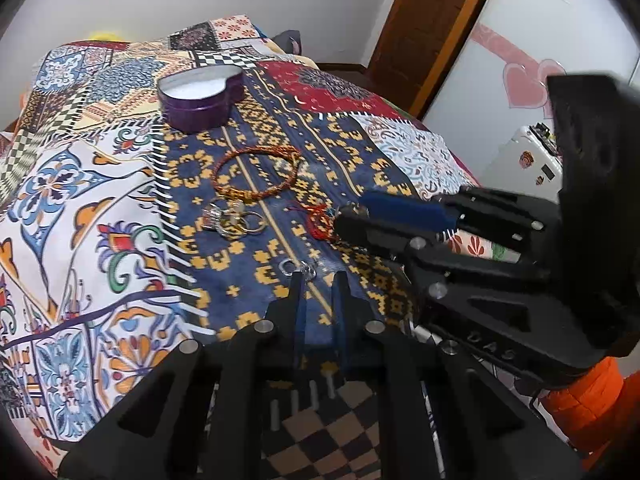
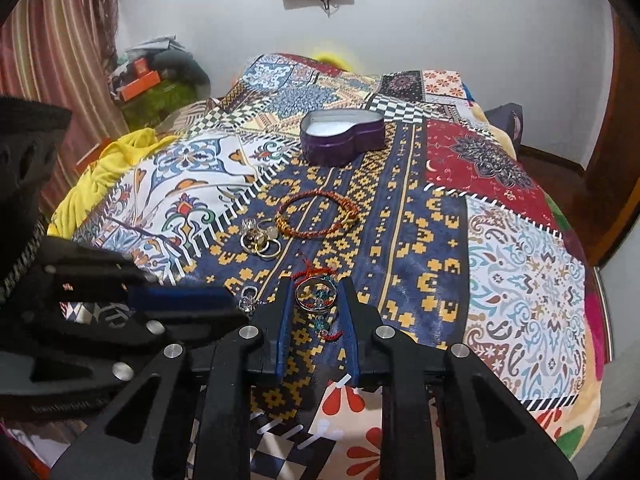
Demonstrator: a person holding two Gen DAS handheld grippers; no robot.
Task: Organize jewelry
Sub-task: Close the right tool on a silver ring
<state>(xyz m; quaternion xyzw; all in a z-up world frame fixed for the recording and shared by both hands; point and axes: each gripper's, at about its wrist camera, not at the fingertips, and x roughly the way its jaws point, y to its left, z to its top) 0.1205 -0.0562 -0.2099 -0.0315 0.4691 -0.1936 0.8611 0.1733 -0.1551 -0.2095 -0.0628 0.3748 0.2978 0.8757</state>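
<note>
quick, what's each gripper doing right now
left gripper: open, holding nothing, fingers near small silver earrings.
right gripper: open, fingers either side of a silver ring and red thread bracelet, not gripping.

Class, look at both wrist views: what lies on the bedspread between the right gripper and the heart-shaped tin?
In the right wrist view, the braided bracelet lies between the right gripper and the heart-shaped tin, on the bedspread.

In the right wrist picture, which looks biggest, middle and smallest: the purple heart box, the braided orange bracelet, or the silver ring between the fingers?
1. Purple heart box, though farthest from the camera.
2. Braided orange bracelet, nearly as wide but only a thin loop.
3. Silver ring, clearly smallest though nearest.
</note>
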